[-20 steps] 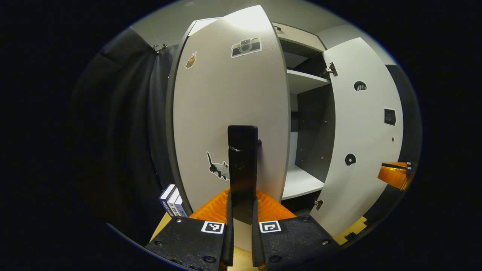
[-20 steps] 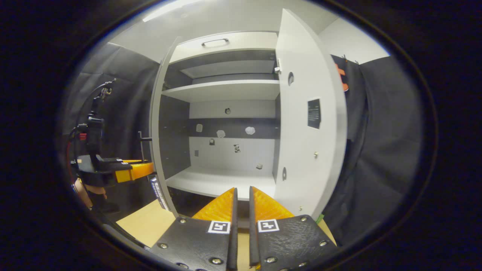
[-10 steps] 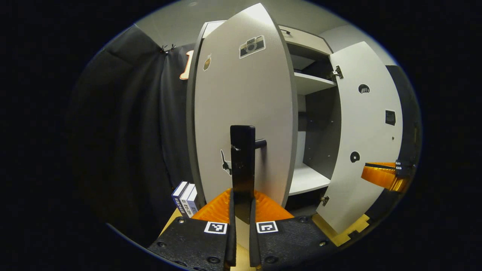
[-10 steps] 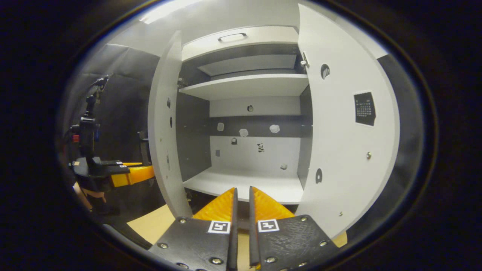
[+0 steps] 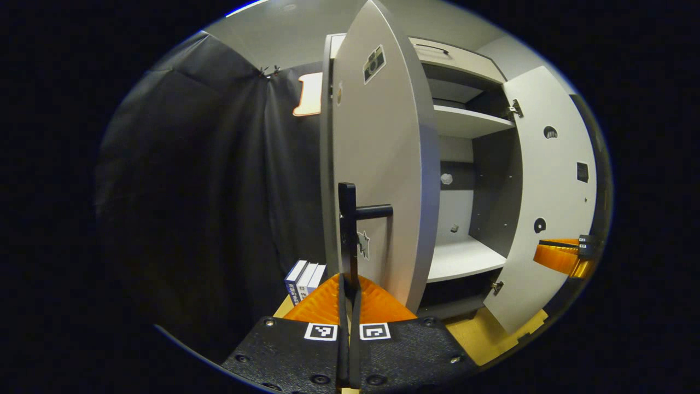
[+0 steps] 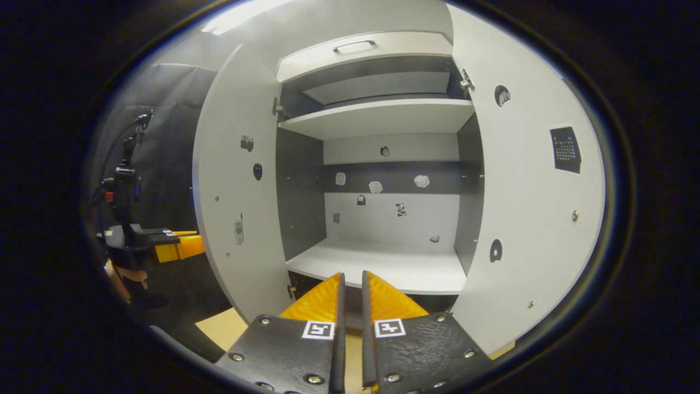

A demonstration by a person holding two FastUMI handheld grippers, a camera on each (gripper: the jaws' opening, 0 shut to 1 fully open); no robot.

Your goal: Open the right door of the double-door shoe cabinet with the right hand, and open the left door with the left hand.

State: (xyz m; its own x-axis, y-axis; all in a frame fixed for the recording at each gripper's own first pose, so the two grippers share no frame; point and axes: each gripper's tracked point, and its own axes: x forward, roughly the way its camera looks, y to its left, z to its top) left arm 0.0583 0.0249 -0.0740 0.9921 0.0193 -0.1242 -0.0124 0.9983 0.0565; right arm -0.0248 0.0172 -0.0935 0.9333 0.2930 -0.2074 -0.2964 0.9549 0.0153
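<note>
The shoe cabinet [image 6: 383,117] stands with both doors swung outward. In the left gripper view the left door [image 5: 383,180] is seen almost edge-on. Its black bar handle [image 5: 347,219] runs down between the fingers of my left gripper [image 5: 349,282], which is shut on it. The right door [image 5: 552,191] hangs wide, and my right gripper [image 5: 563,254] shows beside its lower edge. In the right gripper view my right gripper [image 6: 350,276] is shut with nothing held, in front of the lower shelf [image 6: 383,268], between the left door [image 6: 235,191] and the right door [image 6: 536,208].
A drawer with a handle [image 6: 355,46] tops the cabinet. Small stickers dot the back panel [image 6: 394,210]. A few books [image 5: 303,279] stand by the left door's foot on a wooden surface [image 5: 492,334]. A hand [image 6: 126,276] holds the left gripper at far left.
The left door has swung further outward with my left gripper on its handle. The right gripper view has shifted, so the right door's inner face now faces it more.
</note>
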